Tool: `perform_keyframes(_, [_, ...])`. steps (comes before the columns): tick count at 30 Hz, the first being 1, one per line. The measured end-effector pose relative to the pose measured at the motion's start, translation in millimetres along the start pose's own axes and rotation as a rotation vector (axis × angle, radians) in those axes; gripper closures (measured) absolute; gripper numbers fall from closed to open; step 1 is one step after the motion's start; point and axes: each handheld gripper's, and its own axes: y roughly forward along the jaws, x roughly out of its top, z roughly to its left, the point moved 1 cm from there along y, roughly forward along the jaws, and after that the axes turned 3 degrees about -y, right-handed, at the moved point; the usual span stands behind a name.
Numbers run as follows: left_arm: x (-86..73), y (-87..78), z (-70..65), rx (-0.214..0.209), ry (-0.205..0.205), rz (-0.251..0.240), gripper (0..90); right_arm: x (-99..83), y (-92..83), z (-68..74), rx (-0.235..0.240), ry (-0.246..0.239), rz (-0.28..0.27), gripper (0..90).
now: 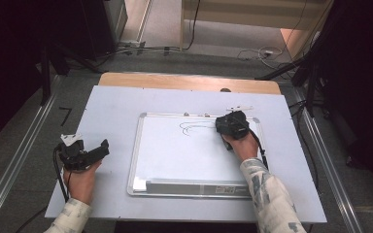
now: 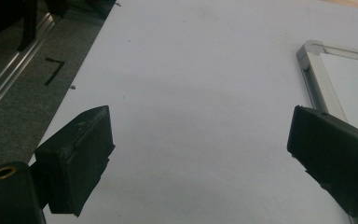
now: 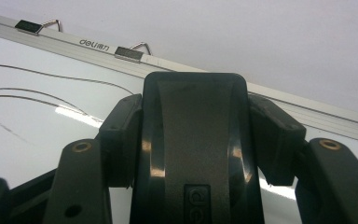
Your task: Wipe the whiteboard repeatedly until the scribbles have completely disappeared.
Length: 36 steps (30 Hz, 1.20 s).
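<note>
left tool (image 1: pixel 90 153): jaws wide apart, empty | right tool (image 1: pixel 231 124): jaws clamped, hand behind it

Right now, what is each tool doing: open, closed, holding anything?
Left tool: open, nothing between its jaws, above the bare table cover.
Right tool: closed on a black whiteboard eraser, over the whiteboard beside the pen lines.

Whiteboard (image 1: pixel 189 155) flat on table (image 1: pixel 111 111), right of centre, eraser (image 3: pixel 196 140) on its far right part between right tongs (image 1: pixel 231 125), drawn lines (image 1: pixel 194 127) just left, left tongs (image 1: pixel 90 153) left of board.
</note>
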Motion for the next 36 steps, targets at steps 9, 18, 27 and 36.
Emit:
perform_keyframes(9, [0.1, 0.3, -1.4, 0.000, 0.000, -0.003, 7.3, -0.2, 0.9, 2.4, -0.006, -0.021, -0.008, 38.7])
perform_keyframes(18, [0.3, 0.1, -1.3, -0.001, -0.001, -0.003, 7.3, 1.8, 2.9, 8.3, 0.002, -0.029, -0.013, 38.7])
perform_keyframes(27, [0.6, -0.2, -0.9, -0.002, -0.002, -0.003, 7.3, 5.7, 6.2, 18.7, 0.018, -0.045, -0.013, 38.7])
perform_keyframes(36, [0.7, -0.4, -1.0, -0.003, -0.005, -0.006, 7.3, 8.8, 9.4, 30.0, 0.039, -0.076, -0.020, 38.7])
